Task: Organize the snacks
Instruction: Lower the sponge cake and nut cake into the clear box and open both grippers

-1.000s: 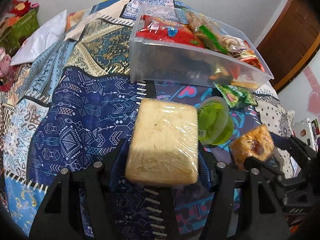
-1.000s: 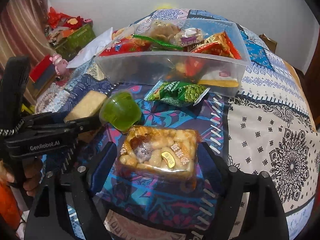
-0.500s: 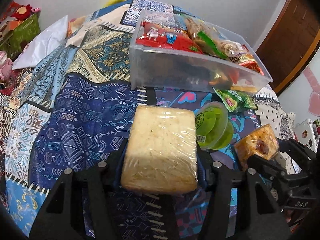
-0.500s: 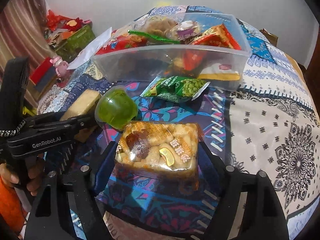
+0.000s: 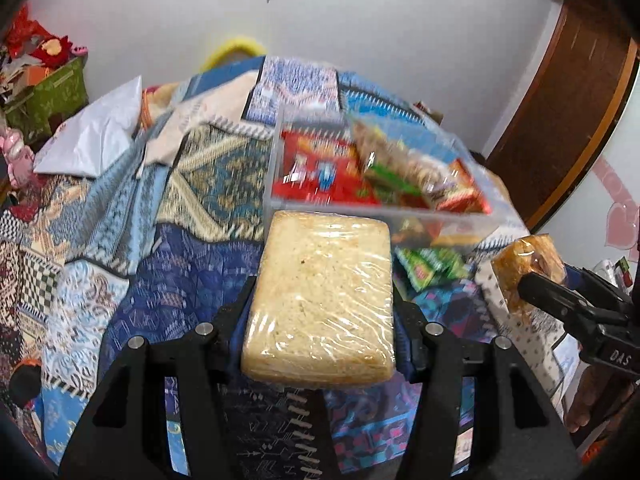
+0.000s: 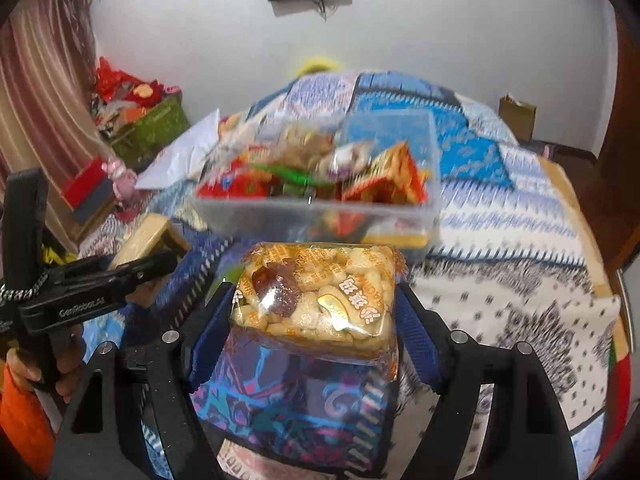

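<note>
My left gripper (image 5: pixel 322 312) is shut on a pale wrapped cake block (image 5: pixel 324 300) and holds it above the patterned bedspread, just short of the clear plastic bin (image 5: pixel 384 216) full of snack packs. My right gripper (image 6: pixel 318 312) is shut on a wrapped puffed-rice snack bar (image 6: pixel 316 296), also lifted, in front of the same bin (image 6: pixel 320 212). The right gripper and its bar show in the left wrist view (image 5: pixel 528 272). The left gripper and its cake show in the right wrist view (image 6: pixel 148 240).
A green snack pack (image 5: pixel 430 268) lies on the bedspread (image 5: pixel 120 280) in front of the bin. A white pillow (image 5: pixel 96 136) lies at the far left. A green box of clutter (image 6: pixel 148 128) stands by the wall. A brown door (image 5: pixel 568 112) is at the right.
Both grippers have risen with their snacks and tilted up toward the bin. The green jelly cup seen earlier is now hidden behind the held snacks.
</note>
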Motion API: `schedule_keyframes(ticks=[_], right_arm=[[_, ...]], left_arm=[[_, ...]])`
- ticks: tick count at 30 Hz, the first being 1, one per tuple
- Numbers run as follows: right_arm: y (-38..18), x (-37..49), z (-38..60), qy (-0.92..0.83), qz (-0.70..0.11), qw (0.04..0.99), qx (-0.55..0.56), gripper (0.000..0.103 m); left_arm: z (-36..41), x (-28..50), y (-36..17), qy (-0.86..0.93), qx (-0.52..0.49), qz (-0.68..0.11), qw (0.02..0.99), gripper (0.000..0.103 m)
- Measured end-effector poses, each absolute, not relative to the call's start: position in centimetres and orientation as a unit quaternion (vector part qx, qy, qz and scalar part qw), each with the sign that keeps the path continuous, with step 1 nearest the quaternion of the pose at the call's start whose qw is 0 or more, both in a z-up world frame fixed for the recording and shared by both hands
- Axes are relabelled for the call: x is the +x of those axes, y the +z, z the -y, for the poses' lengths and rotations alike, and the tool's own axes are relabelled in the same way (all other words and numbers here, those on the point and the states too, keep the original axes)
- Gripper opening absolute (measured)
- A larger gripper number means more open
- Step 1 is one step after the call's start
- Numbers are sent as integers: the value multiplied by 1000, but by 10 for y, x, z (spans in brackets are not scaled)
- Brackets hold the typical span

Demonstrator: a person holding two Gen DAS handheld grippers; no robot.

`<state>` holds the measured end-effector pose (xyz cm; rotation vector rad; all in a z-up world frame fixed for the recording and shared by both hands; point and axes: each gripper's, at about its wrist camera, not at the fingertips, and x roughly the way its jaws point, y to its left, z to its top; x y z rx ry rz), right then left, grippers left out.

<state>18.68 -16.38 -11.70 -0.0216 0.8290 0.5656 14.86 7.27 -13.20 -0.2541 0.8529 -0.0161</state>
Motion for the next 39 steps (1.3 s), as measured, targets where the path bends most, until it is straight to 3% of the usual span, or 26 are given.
schedule_keyframes(ticks=[18,39], right_arm=[[-77,250,153,254,-334,908,17,76],[-110,332,132,222,-369,902,24,73]], left_arm=[[-72,217,-85,-8,-120,-359,926,57],[-79,305,-143,14,-134,-412,901,57]])
